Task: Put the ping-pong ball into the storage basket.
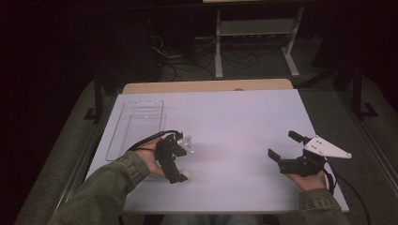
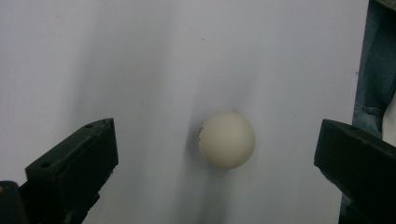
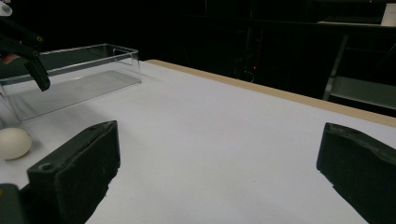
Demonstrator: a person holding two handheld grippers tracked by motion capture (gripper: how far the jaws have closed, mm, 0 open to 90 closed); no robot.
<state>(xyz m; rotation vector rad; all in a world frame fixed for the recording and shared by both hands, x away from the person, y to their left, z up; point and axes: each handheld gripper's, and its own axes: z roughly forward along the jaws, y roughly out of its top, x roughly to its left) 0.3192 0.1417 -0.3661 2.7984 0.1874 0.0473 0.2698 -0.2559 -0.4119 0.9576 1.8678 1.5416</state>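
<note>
A small white ball (image 1: pixel 185 175) lies on the white table (image 1: pixel 234 122) near its front left. My left gripper (image 1: pixel 176 175) points down over it, held in the person's left hand. In the left gripper view the ball (image 2: pixel 227 139) rests on the table between the two wide-apart jaws of the left gripper (image 2: pixel 217 140), touching neither. My right gripper (image 1: pixel 285 146) is held low over the table's right side, open, with nothing between its jaws. The right gripper view looks across the table past the right gripper (image 3: pixel 219 144) to the ball (image 3: pixel 14 142) at far left.
A clear plastic tray (image 1: pixel 136 129), also the clear tray (image 3: pixel 70 74) beyond the ball, stands at the table's left, just past the left hand. The table's near edge and the person's jeans (image 2: pixel 373 70) lie close beside the ball. Shelving and cables stand behind the table.
</note>
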